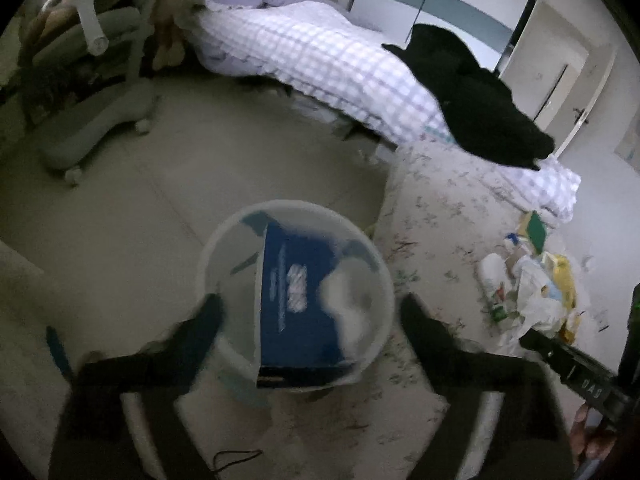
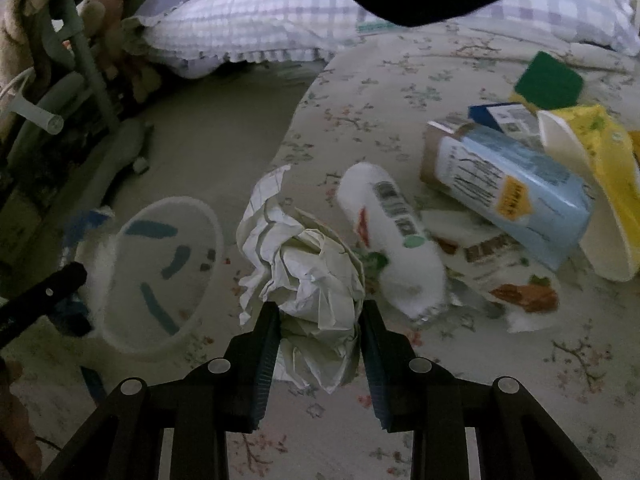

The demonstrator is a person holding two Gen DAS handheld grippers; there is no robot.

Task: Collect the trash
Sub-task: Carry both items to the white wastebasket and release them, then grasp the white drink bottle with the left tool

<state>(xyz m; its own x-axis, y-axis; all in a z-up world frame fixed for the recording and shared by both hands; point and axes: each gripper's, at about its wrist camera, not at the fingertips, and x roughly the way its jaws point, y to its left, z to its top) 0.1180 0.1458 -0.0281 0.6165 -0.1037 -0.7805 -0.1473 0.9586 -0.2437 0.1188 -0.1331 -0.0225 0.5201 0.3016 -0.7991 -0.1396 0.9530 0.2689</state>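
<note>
My left gripper (image 1: 310, 306) is open above a translucent round trash bin (image 1: 224, 248) that holds a blue box (image 1: 296, 296) and white crumpled paper (image 1: 348, 292). My right gripper (image 2: 320, 312) is shut on a crumpled white paper ball (image 2: 312, 268) over the flowered rug (image 2: 400, 80). The bin also shows in the right wrist view (image 2: 160, 272), to the left of the ball. A trash pile lies to the right: a white bottle (image 2: 396, 236), a light blue carton (image 2: 512, 184), a yellow pack (image 2: 600, 152) and a green sponge (image 2: 548, 80).
A bed with a checked quilt (image 1: 320, 52) and a black garment (image 1: 480, 96) stands behind. A grey wheeled chair (image 1: 92, 112) is at the left. The trash pile (image 1: 532, 280) lies on the rug (image 1: 440, 200) right of the bin. A thin black cable (image 1: 236, 456) lies on the floor.
</note>
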